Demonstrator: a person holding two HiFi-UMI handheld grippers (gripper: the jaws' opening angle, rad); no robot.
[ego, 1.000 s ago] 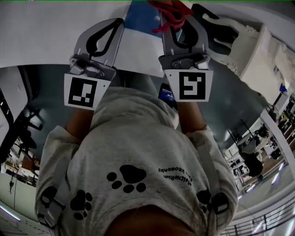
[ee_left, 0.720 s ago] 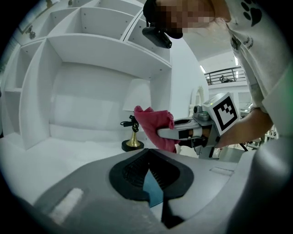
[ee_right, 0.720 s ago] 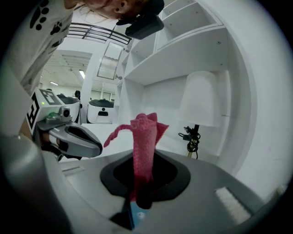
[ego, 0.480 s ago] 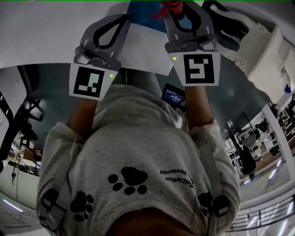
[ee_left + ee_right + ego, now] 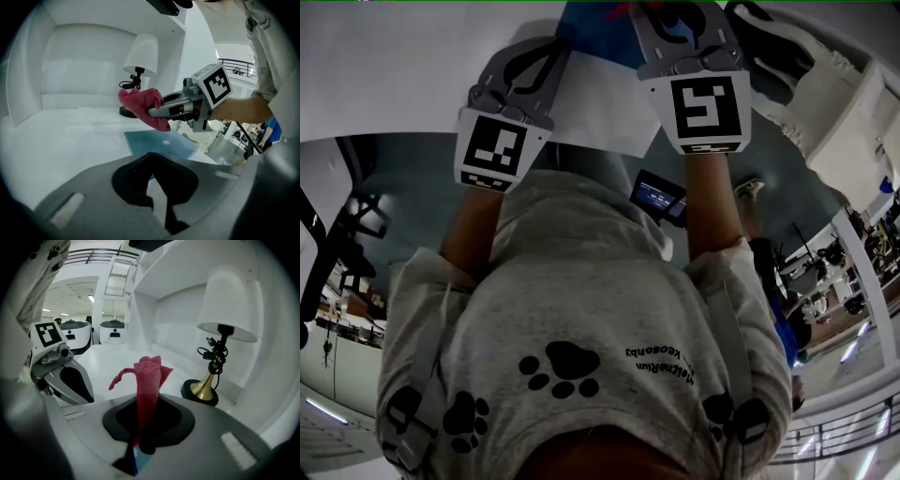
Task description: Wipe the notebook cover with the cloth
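The blue notebook (image 5: 161,143) lies flat on the white table (image 5: 70,136), just ahead of my left gripper (image 5: 150,155), whose jaws are shut with nothing between them. My right gripper (image 5: 152,111) hangs above the notebook's far end, shut on the red cloth (image 5: 139,107). In the right gripper view the cloth (image 5: 149,373) sticks up out of the shut right gripper (image 5: 148,401), and a sliver of blue notebook (image 5: 140,459) shows below the jaws. From the head view, both grippers (image 5: 546,52) reach over the notebook (image 5: 589,26). The cloth is almost cut off at the top edge.
A lamp with a white shade (image 5: 141,55) and a black and brass base (image 5: 202,390) stands behind the notebook, near the white back wall. White side walls enclose the table. A bulky white object (image 5: 825,103) sits at the right in the head view.
Both grippers have moved forward over the table, away from the person's body. The right gripper has carried the cloth further over the notebook, nearly out of the head view's top.
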